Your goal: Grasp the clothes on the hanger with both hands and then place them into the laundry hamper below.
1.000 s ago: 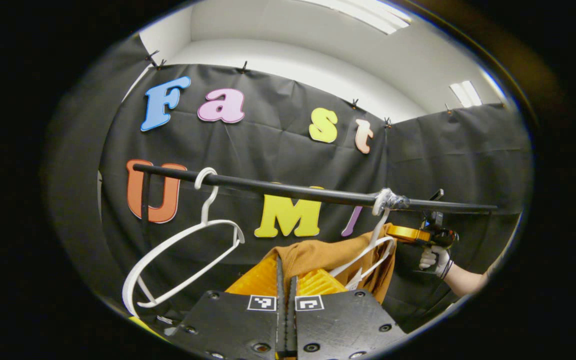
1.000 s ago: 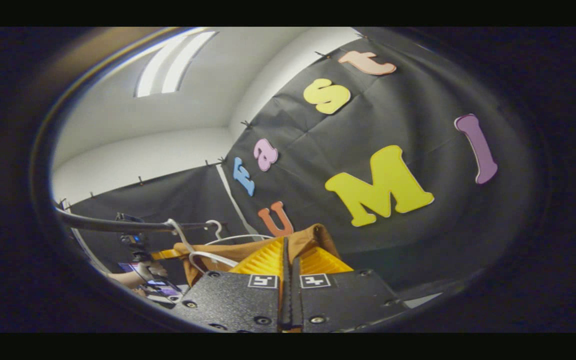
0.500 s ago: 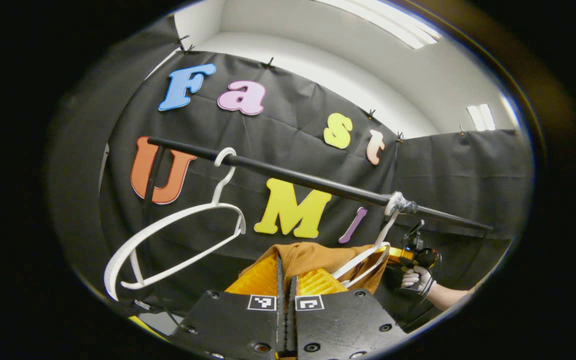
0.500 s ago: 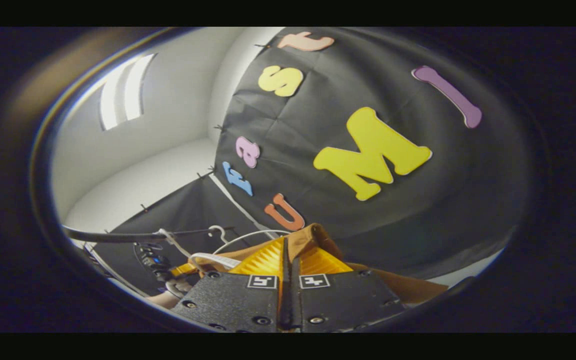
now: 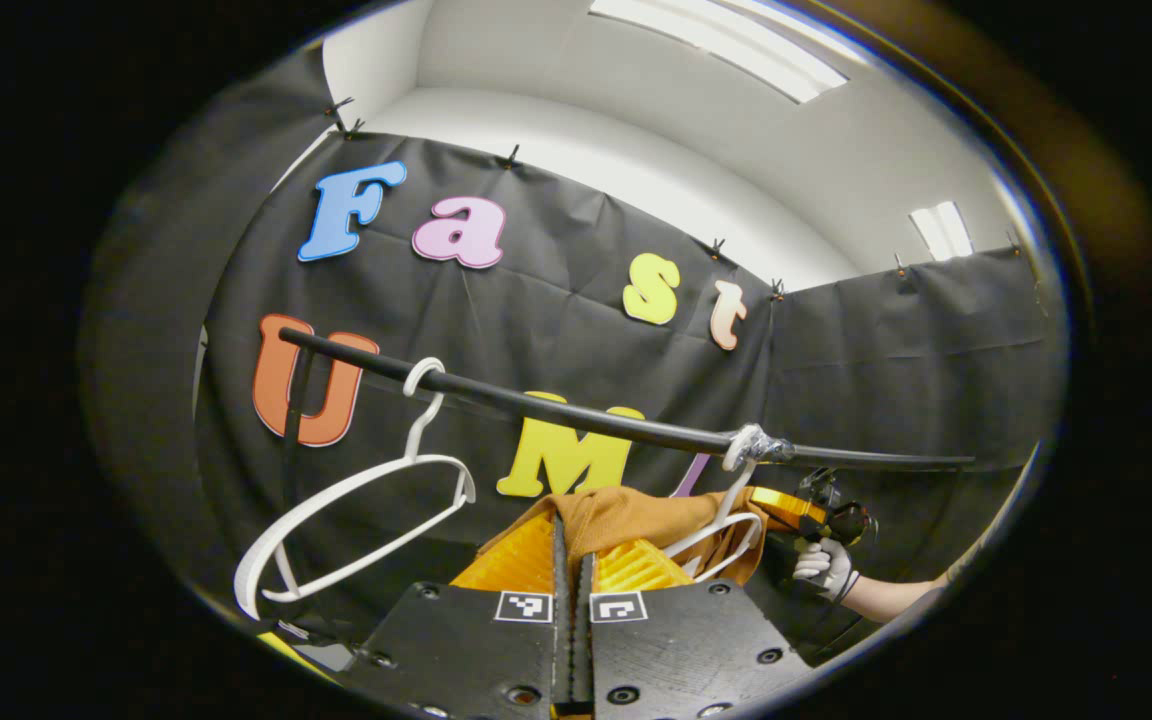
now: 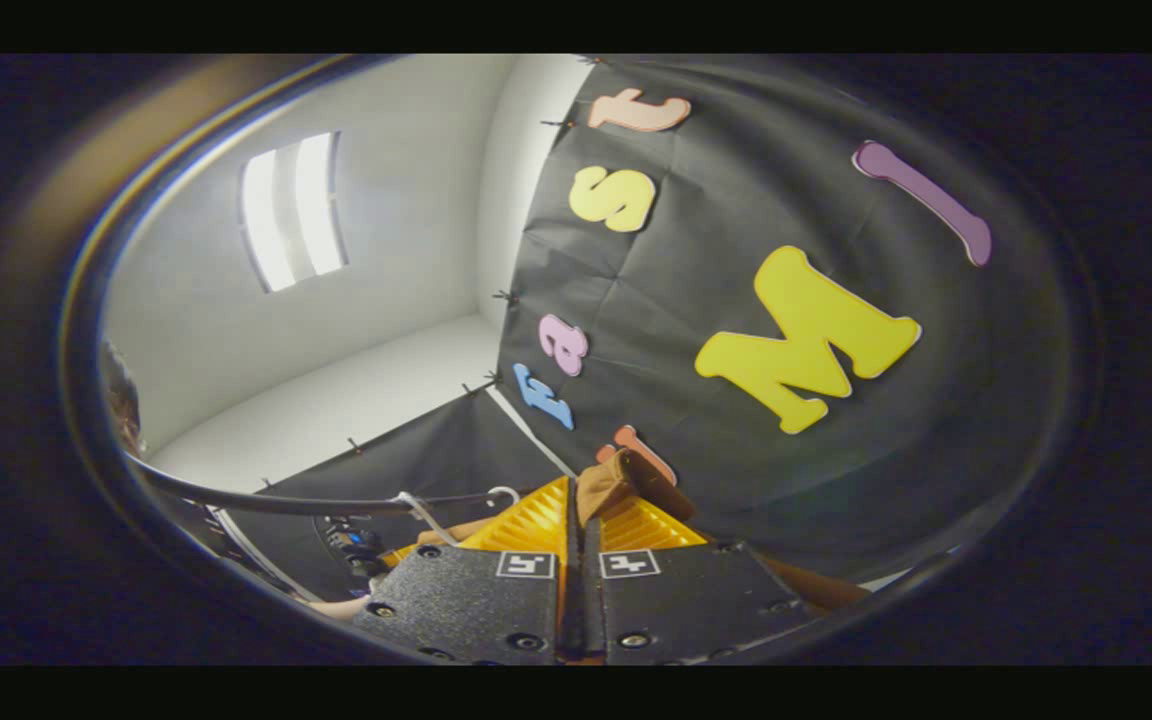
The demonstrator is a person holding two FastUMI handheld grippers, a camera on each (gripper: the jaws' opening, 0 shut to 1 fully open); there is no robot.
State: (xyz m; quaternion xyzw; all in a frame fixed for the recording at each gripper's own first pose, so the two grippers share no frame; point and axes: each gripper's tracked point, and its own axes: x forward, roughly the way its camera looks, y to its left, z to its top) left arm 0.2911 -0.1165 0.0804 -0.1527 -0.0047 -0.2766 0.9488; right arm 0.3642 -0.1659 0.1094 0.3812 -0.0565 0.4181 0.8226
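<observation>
Overhead, the black rail (image 5: 576, 415) carries a white hanger (image 5: 726, 525) draped with the brown garment (image 5: 636, 515), soft and light; both grippers, left (image 5: 572, 560) and right (image 6: 576, 525), pinch its shoulders.

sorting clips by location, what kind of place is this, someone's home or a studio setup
Likely a staged recording booth, not a home: black cloth wall pinned up under a plain white ceiling with strip lights, and a bare black rail carrying white hangers and one brown garment.
</observation>
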